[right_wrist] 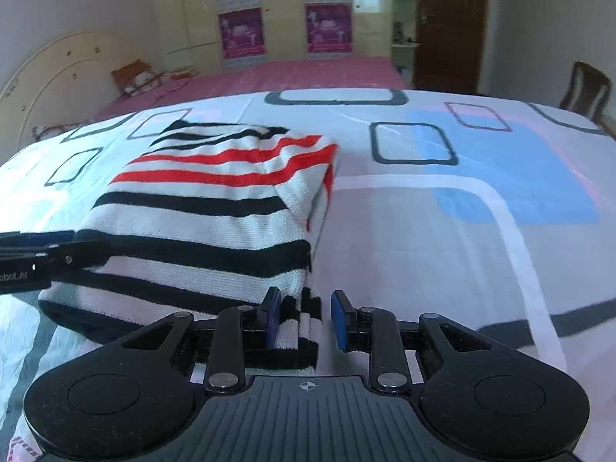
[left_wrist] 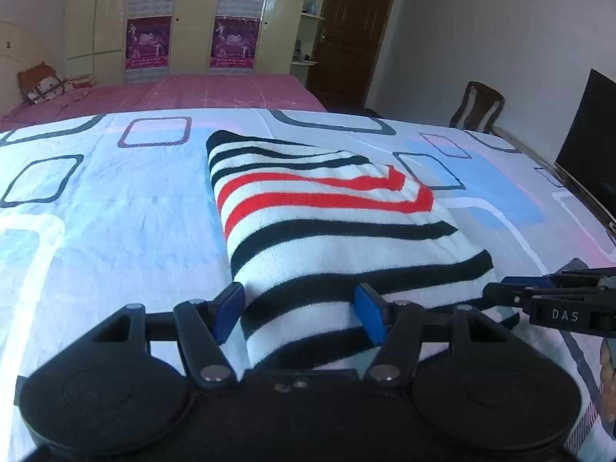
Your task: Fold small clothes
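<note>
Striped sweater [left_wrist: 331, 231] folded on bedsheet [left_wrist: 115, 208]. Left gripper [left_wrist: 300, 313] wide open astride near edge; right gripper [right_wrist: 304, 319] parted around near-right corner, gripping nothing.

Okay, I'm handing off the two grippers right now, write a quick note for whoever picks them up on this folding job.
Left gripper: open, jaws either side of the near left edge of the striped sweater, no grip.
Right gripper: open, at the near right corner, cloth between the jaws, not pinched.
Sweater lies on the patterned bedsheet, already folded into a narrow stack.
Left: probably close both grippers and fold the near end to the far end.
</note>
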`<state>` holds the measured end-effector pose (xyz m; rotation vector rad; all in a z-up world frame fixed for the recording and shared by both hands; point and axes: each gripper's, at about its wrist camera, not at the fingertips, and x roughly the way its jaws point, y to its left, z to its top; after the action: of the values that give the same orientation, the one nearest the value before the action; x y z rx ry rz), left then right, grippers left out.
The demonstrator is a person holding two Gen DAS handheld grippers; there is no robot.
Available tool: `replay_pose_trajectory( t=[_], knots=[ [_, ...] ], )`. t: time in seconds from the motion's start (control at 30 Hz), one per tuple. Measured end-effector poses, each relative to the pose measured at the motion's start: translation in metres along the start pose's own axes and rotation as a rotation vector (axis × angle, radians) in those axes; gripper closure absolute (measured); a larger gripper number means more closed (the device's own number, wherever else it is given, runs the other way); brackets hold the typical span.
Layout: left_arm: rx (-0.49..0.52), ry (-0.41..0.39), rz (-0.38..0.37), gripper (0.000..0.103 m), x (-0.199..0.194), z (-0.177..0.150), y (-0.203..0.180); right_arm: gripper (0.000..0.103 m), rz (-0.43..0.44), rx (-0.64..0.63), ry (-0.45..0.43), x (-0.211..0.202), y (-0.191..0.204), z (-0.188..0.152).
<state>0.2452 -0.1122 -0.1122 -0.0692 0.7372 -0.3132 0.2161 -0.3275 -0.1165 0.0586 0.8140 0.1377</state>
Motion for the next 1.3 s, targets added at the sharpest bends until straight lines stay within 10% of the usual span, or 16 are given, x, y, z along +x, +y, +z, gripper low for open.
replay_pose_trajectory(
  t=[0.7, 0.73, 0.8, 0.83, 1.3],
  knots=[
    [-0.064, 0.032, -0.15, 0.024, -0.001, 0.028, 0.018, 0.076, -0.021, 0.21, 0.03, -0.029, -0.003, 0.028],
    [-0.07, 0.033, -0.15, 0.023, 0.0, 0.031, 0.018, 0.074, -0.009, 0.226, 0.03, -0.026, -0.006, 0.032],
    [-0.088, 0.032, -0.15, 0.021, 0.005, 0.035, 0.019, 0.026, 0.001, 0.261, 0.023, -0.019, -0.014, 0.039],
    [-0.099, 0.032, -0.145, 0.02, 0.007, 0.037, 0.02, 0.019, 0.005, 0.272, 0.009, -0.017, -0.017, 0.042],
    [-0.24, 0.096, -0.117, 0.013, 0.047, 0.046, 0.034, 0.019, 0.306, 0.344, 0.11, 0.06, -0.058, 0.063]
  ],
)
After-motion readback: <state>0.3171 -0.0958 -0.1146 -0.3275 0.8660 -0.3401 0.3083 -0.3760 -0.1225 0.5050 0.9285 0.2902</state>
